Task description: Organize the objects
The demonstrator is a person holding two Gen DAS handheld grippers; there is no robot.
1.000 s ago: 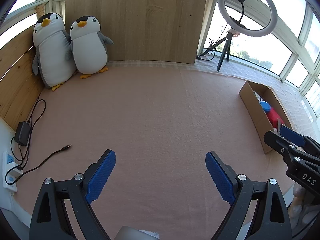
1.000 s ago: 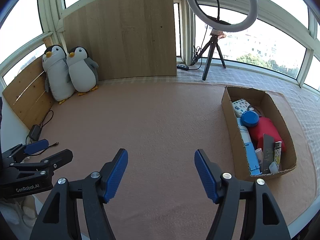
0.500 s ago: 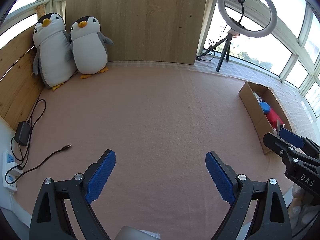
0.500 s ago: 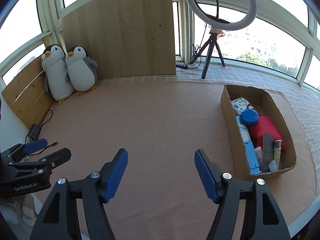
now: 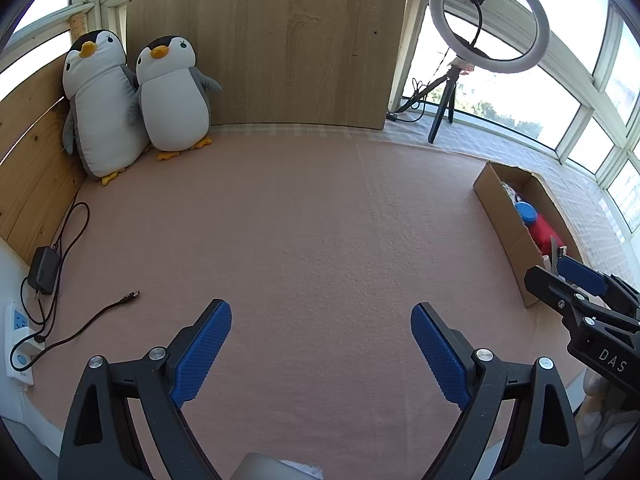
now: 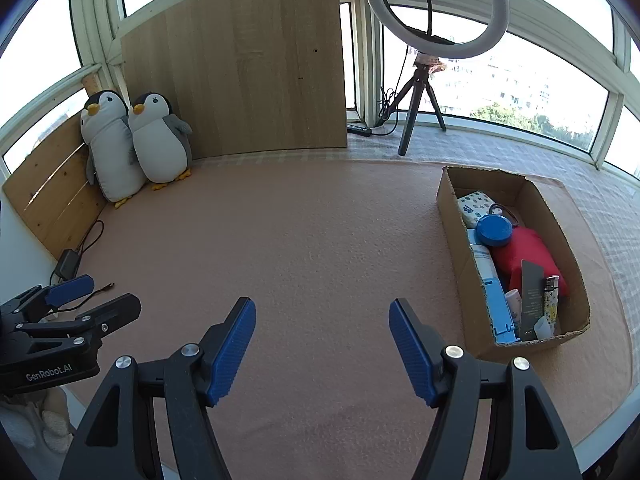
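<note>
A cardboard box (image 6: 454, 200) stands on the right of the pink mat (image 6: 312, 240). It holds a blue round lid (image 6: 495, 230), a red pouch (image 6: 524, 252), a light-blue case (image 6: 498, 304), a lighter (image 6: 551, 296) and several other small items. In the left wrist view only the box's (image 5: 500, 208) near wall and a few items show. My left gripper (image 5: 320, 320) hangs open over bare mat. My right gripper (image 6: 322, 316) is open too, with nothing between its blue pads, to the left of the box.
Two plush penguins (image 6: 136, 148) lean in the far left corner against wooden boards (image 6: 240, 64). A ring light on a tripod (image 6: 432, 40) stands at the back. A black charger and cable (image 5: 52, 268) lie by the left edge beside a power strip (image 5: 18, 344).
Both grippers have stayed almost still. The right wrist view has drifted slightly, so the box sits a touch further left in it.
</note>
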